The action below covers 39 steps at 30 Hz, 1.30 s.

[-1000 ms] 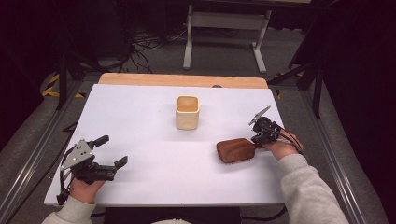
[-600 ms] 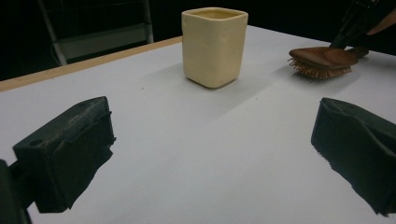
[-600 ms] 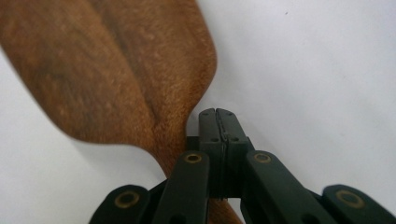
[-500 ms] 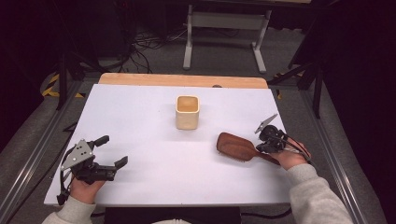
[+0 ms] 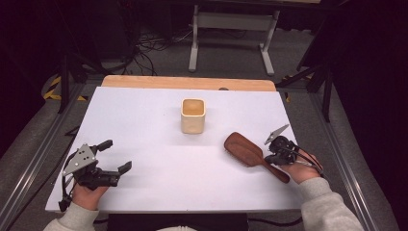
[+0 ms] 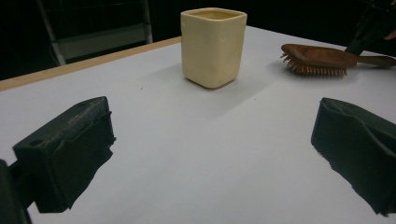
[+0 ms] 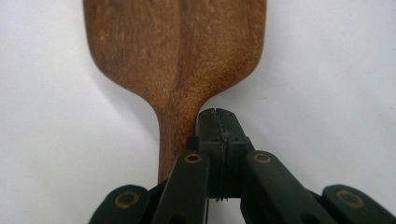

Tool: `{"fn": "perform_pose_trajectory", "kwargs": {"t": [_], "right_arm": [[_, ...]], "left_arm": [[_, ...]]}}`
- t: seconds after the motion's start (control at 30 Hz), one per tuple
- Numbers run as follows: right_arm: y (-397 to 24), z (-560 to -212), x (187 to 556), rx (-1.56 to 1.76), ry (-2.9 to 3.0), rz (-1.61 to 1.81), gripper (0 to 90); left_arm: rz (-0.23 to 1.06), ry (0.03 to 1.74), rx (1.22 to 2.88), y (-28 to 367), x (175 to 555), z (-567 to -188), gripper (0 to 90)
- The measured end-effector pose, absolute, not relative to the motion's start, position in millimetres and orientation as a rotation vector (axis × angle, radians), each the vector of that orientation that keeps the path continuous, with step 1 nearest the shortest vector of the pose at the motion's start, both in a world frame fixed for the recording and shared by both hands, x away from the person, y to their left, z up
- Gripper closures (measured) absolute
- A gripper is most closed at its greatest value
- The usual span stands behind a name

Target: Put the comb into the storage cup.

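A brown wooden hairbrush [image 5: 243,148] lies bristles-down on the white table [image 5: 144,120], right of centre, its handle slanting toward the near right. My right gripper [image 5: 269,158] is shut with nothing between its jaws. In the right gripper view its tips [image 7: 218,123] rest against the right side of the hairbrush [image 7: 177,51] handle, at the neck. A cream square cup [image 5: 193,115] stands upright mid-table. My left gripper [image 5: 115,155] rests open at the near left, pointing at the cup [image 6: 213,46], with the hairbrush [image 6: 317,58] to the right of it.
A wooden strip [image 5: 187,83] runs along the table's far edge. Metal rails flank both sides, and a white stand [image 5: 231,29] is on the floor beyond. Bare white tabletop lies between the two grippers.
The hairbrush has turned from lying level to a slant, its handle swung toward the near right. My right gripper shifted slightly nearer with it. The left gripper stayed still.
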State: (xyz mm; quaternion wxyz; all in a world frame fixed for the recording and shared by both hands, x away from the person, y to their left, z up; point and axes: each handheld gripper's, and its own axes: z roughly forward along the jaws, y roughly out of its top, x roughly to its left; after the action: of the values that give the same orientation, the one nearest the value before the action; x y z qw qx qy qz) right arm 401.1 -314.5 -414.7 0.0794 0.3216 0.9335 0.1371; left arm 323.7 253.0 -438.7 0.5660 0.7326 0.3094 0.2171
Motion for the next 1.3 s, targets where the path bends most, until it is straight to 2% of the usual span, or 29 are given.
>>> {"fn": "perform_pose_trajectory", "kwargs": {"t": [0.27,0.4,0.43,0.5,0.57,0.63,0.67,0.7,0.77,0.87,1.3], "right_arm": [[-313.1,-409.0,390.7,0.953,2.761,0.431,89.7],[-313.8,-401.5,386.6,0.964,2.722,0.474,84.9],[-313.3,-395.4,382.7,0.952,2.702,0.502,78.4],[-312.2,-392.4,380.2,0.944,2.690,0.518,73.7],[-311.3,-390.1,378.0,0.945,2.677,0.541,63.9],[-310.9,-388.5,376.0,0.962,2.668,0.581,50.2],[-310.8,-388.2,374.9,0.953,2.654,0.592,39.5],[-310.8,-388.2,374.9,0.953,2.654,0.592,39.5],[-309.4,-391.4,372.2,0.947,2.634,0.625,10.6],[-307.7,-395.4,369.5,0.929,2.633,0.624,0.5],[-309.1,-414.1,364.5,0.924,2.656,0.588,0.0]], "left_arm": [[0.506,0.728,1.721,252.8,323.9,-439.0,0.2],[0.507,0.728,1.721,252.9,324.0,-439.0,0.2],[0.506,0.729,1.721,253.0,324.0,-439.0,0.2],[0.507,0.729,1.721,253.0,324.1,-439.0,0.3],[0.507,0.729,1.721,252.9,324.1,-439.1,0.2],[0.505,0.728,1.722,252.7,324.1,-439.2,0.2],[0.505,0.728,1.722,252.7,324.1,-439.2,0.2],[0.504,0.728,1.722,252.6,324.1,-439.2,0.2],[0.503,0.728,1.720,252.7,324.0,-439.2,0.2],[0.504,0.728,1.719,252.9,324.0,-439.1,0.2],[0.507,0.727,1.718,252.6,323.7,-439.4,0.2]]}}
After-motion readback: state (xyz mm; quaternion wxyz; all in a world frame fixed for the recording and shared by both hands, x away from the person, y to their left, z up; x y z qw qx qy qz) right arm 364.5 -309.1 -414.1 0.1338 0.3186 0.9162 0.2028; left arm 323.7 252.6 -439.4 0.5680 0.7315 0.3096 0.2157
